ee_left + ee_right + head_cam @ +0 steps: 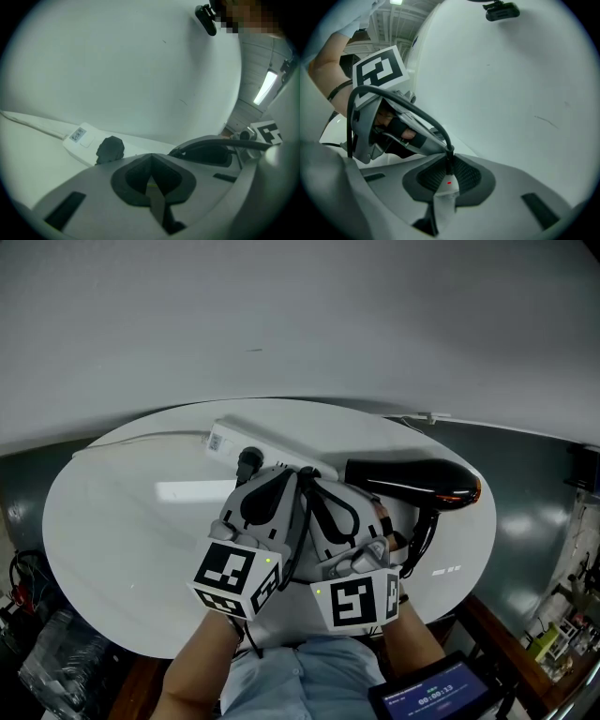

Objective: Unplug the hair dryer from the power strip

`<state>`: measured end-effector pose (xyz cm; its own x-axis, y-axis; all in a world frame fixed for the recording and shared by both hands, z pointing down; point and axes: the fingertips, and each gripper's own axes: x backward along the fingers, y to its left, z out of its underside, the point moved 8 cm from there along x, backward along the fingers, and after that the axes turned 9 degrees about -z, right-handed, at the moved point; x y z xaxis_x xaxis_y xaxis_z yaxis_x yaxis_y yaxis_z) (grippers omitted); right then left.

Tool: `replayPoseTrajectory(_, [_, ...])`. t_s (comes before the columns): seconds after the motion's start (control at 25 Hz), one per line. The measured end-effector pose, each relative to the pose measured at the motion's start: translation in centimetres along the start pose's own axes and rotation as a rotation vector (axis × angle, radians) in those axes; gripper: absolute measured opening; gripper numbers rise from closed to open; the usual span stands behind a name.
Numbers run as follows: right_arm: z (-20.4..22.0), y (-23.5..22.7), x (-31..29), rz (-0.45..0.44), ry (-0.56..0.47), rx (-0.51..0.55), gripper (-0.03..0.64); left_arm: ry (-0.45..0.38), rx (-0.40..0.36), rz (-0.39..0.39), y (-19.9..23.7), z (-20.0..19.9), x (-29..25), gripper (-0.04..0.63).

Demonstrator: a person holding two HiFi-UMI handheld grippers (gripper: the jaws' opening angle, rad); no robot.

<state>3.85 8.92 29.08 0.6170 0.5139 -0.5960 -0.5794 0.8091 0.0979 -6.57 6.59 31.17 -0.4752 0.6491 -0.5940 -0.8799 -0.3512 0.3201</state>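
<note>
I'm holding left gripper [151,183] and right gripper [449,180] clenched, empty; plug [110,149] sitting in strip [82,140] beyond left jaws; dryer [412,479] right of both.

Soft cool light; fisheye vignetting, blurred edges.

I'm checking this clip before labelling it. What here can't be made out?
Right end of the power strip: head view, covered by the left claw and right claw.
Cord from the hair dryer to the plug: head view, under both claws.
Print on the strip's label: left gripper view, too small.
Tablet: head view, cut by the bottom edge, digits blurred.
</note>
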Motion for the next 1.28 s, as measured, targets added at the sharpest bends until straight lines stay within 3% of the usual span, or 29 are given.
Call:
replayPoseTrajectory(0.12, [-0.1,0.6,-0.2,-0.036,0.019,-0.025,0.048,0.031,-0.005,-0.040,0.3,0.1,0.7,-0.003])
replayPoseTrajectory(0.24, [0.1,0.7,-0.2,-0.060,0.040,-0.054,0.048,0.070,-0.096,-0.104,0.1,-0.2,1.4,-0.003])
replayPoseTrajectory(0.32, [0.2,0.6,-0.2,-0.057,0.056,-0.068,0.049,0.086,-0.118,-0.103,-0.3,-0.4,1.8,-0.003])
replayPoseTrajectory(0.64, [0.9,0.0,0.1,-0.099,0.063,-0.099,0.066,0.173,-0.007,-0.023,-0.3,1.4,1.7,-0.003])
replayPoseTrajectory(0.92, [1.3,0.2,0.4,-0.121,0.099,-0.049,0.077,0.199,-0.019,-0.009,-0.2,1.4,1.6,-0.003])
replayPoseTrajectory(1.08, [1.1,0.5,0.3,-0.086,0.125,0.004,0.067,0.233,-0.048,0.000,-0.5,1.0,1.2,-0.003])
replayPoseTrajectory(1.28, [0.6,0.1,0.0,-0.128,0.086,-0.050,0.093,0.249,-0.030,0.020,-0.3,1.0,1.0,-0.003])
